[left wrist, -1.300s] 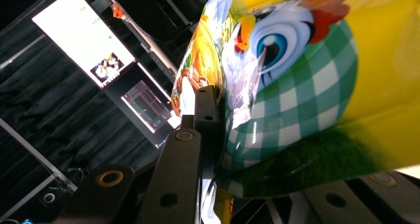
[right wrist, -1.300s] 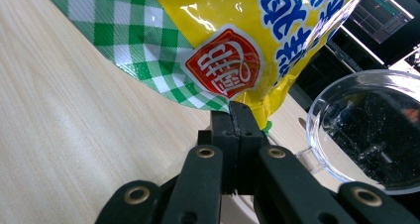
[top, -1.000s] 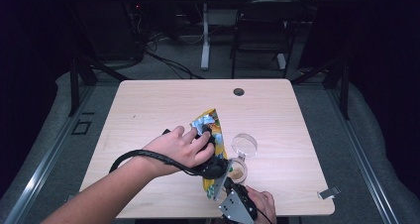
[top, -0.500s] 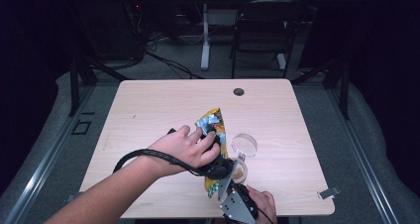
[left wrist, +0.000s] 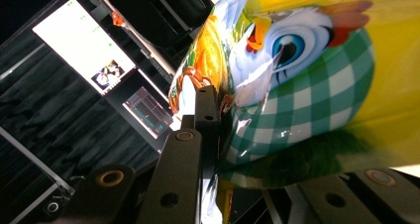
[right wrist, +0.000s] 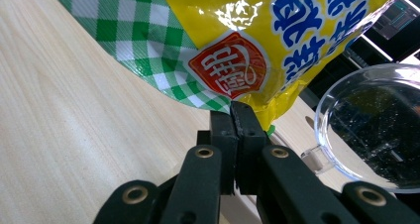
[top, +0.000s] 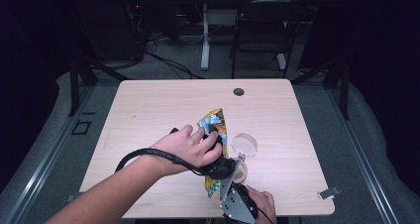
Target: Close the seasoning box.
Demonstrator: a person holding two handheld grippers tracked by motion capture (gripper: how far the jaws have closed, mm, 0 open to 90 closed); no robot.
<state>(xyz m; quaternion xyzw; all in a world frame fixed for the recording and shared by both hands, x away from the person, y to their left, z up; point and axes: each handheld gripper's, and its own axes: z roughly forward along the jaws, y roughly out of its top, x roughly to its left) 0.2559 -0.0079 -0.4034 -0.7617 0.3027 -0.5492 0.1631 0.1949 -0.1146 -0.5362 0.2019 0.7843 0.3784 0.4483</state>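
Snack bag [top: 214,130] is held above the desk [top: 148,110] near its front edge, pinched by the left gripper [left wrist: 218,130] at mid-body and by the right gripper [right wrist: 233,135] at its bottom corner.

Each hand-held gripper [right wrist: 233,116] has matte black jaws with brass-ringed screw holes and a trailing black cable.

Clear cup [top: 244,145] (beside bag [top: 214,127]) blocks right; far tabletop [top: 163,105] free

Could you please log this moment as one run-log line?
left tool: shut on snack bag | right tool: shut on bag corner | clear cup: beside bag on table
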